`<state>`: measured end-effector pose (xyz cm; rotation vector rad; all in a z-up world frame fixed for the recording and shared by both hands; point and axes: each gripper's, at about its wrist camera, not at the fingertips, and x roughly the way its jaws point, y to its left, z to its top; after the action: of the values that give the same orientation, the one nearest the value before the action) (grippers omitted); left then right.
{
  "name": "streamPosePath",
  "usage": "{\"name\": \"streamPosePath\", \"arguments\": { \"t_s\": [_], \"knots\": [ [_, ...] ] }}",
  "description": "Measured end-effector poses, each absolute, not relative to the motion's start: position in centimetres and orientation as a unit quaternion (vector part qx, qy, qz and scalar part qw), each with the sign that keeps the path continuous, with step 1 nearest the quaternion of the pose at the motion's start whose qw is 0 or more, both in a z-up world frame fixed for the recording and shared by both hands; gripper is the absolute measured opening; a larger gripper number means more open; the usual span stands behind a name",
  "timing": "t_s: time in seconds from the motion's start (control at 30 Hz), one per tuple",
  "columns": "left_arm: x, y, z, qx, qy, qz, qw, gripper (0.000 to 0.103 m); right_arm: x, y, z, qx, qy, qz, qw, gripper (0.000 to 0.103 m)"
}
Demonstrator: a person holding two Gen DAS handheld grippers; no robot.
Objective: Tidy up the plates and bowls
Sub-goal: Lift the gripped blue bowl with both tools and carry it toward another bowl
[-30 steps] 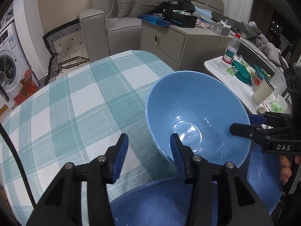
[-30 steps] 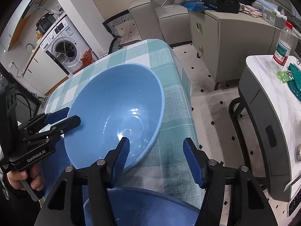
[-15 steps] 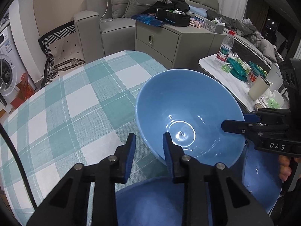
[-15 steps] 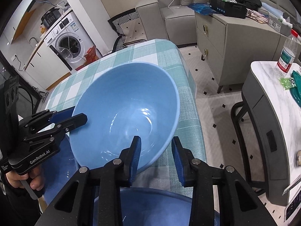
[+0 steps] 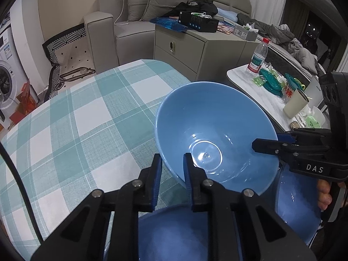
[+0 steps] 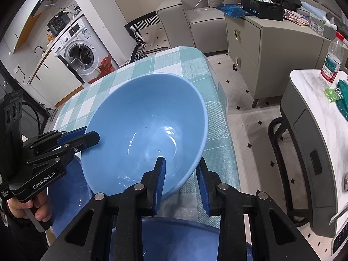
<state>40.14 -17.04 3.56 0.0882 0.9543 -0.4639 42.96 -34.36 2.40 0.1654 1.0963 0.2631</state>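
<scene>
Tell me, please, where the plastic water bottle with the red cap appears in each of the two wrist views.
Left wrist view: the water bottle stands upper right, at the near end of the white side table.
Right wrist view: the same bottle stands at the far right edge, on that white table.
Shared landmark: the light blue bowl sits mid-picture in both.

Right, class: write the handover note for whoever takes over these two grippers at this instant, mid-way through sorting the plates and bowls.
Left gripper: jaws shut on one side of the light blue bowl, at its rim.
Right gripper: jaws closing, with the opposite rim between them.
The bowl is tilted over the corner of the checked table. A darker blue dish lies under the grippers, and a second dish lies beside it.
Done: two-handed hold on the bowl.
Left: probably lift the bowl and set it with the other dishes.
</scene>
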Motion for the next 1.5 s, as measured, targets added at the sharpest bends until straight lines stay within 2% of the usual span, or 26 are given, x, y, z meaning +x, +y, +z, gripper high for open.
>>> {"name": "streamPosePath", "arguments": {
  "t_s": [0.43, 1.5],
  "knots": [
    [40.0, -16.9, 4.0, 0.045, 0.451, -0.217, 0.864, 0.017, 42.8, -34.0, 2.5, 0.066, 0.517, 0.118, 0.845, 0.024],
    [38.3, -16.9, 8.1, 0.053, 0.416, -0.214, 0.882, 0.017, 40.9, -34.1, 6.7, 0.052, 0.48, 0.112, 0.869, 0.024]
  ]
}}
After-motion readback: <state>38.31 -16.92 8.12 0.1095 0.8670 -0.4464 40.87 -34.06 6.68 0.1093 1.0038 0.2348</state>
